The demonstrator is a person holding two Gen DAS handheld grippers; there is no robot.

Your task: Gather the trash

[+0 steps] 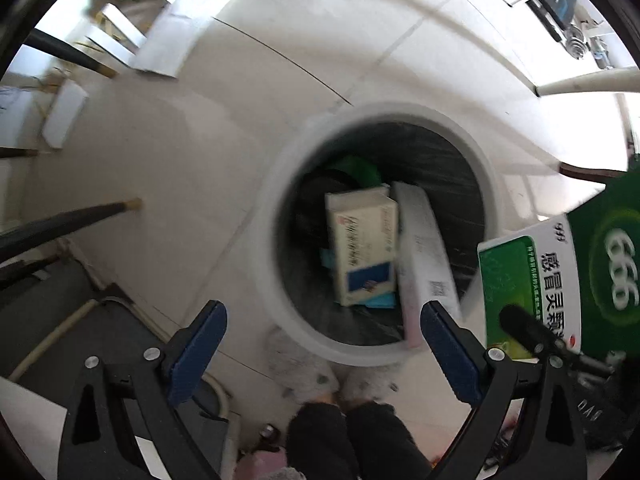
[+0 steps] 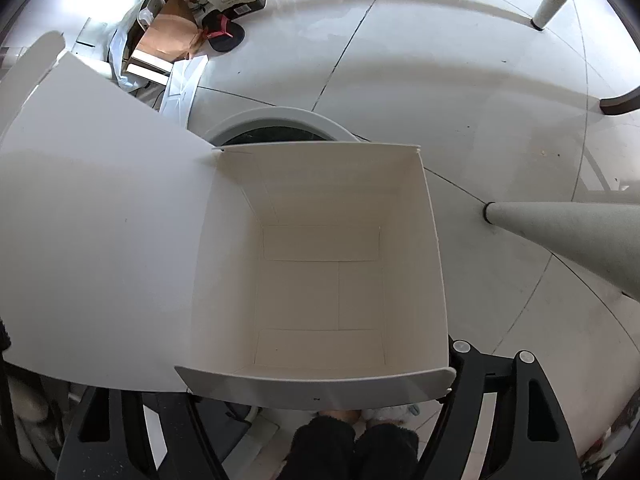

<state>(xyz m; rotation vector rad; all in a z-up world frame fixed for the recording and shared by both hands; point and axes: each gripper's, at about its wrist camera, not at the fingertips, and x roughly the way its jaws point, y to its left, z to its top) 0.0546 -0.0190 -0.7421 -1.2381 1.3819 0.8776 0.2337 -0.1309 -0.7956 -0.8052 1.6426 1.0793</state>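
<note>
A round white trash bin stands on the tiled floor below my left gripper, which is open and empty above its near rim. Inside lie a cream medicine box, a long white box and other trash. At the right edge the green and white box hangs over the bin, held by a black finger. In the right wrist view my right gripper is shut on that box, seen as an open white carton with a wide flap. It hides the fingertips and most of the bin.
White table legs stand to the right. Dark chair legs and white boxes lie left and far. A brown paper bag, slippers and clutter sit at the far left. My feet are just behind the bin.
</note>
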